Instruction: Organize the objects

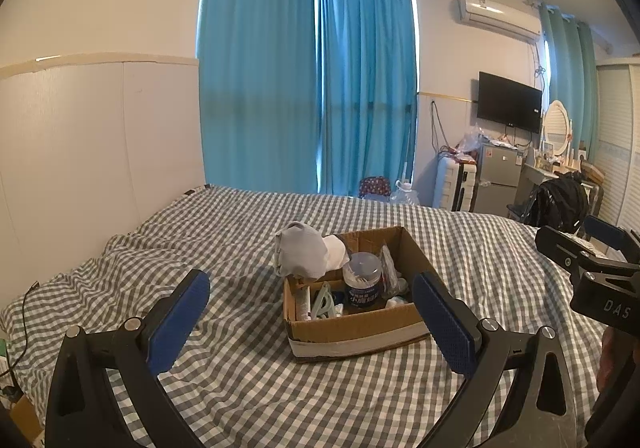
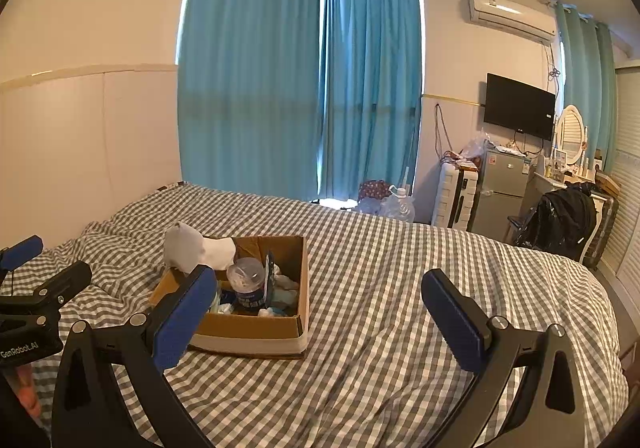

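Bed (image 1: pixel 240 388) covered by a grey-and-white checked sheet, its far edge running ahead of both tools, in front of the blue curtains (image 1: pixel 304 88); panelled wall (image 1: pixel 100 136) along the left side. Wide stretch of bare sheet open to the right of the right tool (image 2: pixel 320 322), reaching the bed's right edge near the black bag (image 2: pixel 560 220) on a chair.

Left tool (image 1: pixel 312 324): blue-padded fingers (image 1: pixel 180 324) spread wide apart, holding nothing, touching nothing; seen hovering above the sheet. Cardboard box (image 1: pixel 360 332) just ahead, framed between the two fingers, nearer the right one.

Right tool: fingers (image 2: pixel 452 320) likewise spread wide, holding nothing. Same box (image 2: pixel 248 332) ahead and to the left, partly hidden behind the left finger; only sheet directly ahead between the fingers. Each tool visible at the margin of the other's view, well apart.

Box open-topped, lower front wall banded with pale tape. Contents: clear-lidded cotton-swab jar (image 1: pixel 362 280) with a dark blue label, upright near the middle; grey-and-white socks (image 1: pixel 304 252) draped over the far-left corner and rising above the rim; pale green plastic clips (image 1: pixel 324 304) at the near left; small pale items at the right, too small to identify.

Beyond the bed: wall television (image 1: pixel 510 102), air conditioner (image 1: pixel 498 14), small grey refrigerator (image 1: pixel 498 176), white suitcase (image 1: pixel 452 184).
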Motion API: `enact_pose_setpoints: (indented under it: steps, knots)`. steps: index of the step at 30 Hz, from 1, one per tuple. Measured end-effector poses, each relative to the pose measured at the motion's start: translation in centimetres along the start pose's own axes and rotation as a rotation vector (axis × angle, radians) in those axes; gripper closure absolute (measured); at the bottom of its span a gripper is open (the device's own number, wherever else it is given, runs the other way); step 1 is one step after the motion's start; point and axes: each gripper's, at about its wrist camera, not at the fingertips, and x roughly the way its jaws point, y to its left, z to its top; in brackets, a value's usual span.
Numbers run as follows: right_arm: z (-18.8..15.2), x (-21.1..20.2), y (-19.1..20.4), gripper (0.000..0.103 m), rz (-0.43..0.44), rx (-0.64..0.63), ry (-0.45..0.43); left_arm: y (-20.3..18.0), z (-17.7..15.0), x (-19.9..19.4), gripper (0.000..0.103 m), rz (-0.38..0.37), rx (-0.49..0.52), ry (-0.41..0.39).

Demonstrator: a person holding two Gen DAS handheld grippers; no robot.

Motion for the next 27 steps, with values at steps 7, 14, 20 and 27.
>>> enact_pose_setpoints:
  steps: [7, 14, 20, 27]
  knots:
    - [-0.23, 0.23, 0.07, 0.0, 0.0, -0.002, 0.005, 0.0, -0.1, -0.13, 0.0, 0.004, -0.002, 0.003]
    - [-0.22, 0.27, -0.04, 0.0, 0.003, -0.001, 0.008, -0.18, -0.16, -0.33, 0.0, -0.005, -0.001, 0.005]
    - [-0.27, 0.36, 0.12, 0.0, 0.001, -0.002, 0.008, -0.24, -0.16, -0.42, 0.0, -0.002, 0.002, 0.007]
    - [-0.42, 0.55, 0.47, 0.0, 0.0, -0.007, 0.011, -0.39, -0.18, -0.38, 0.0, -0.002, 0.008, 0.009]
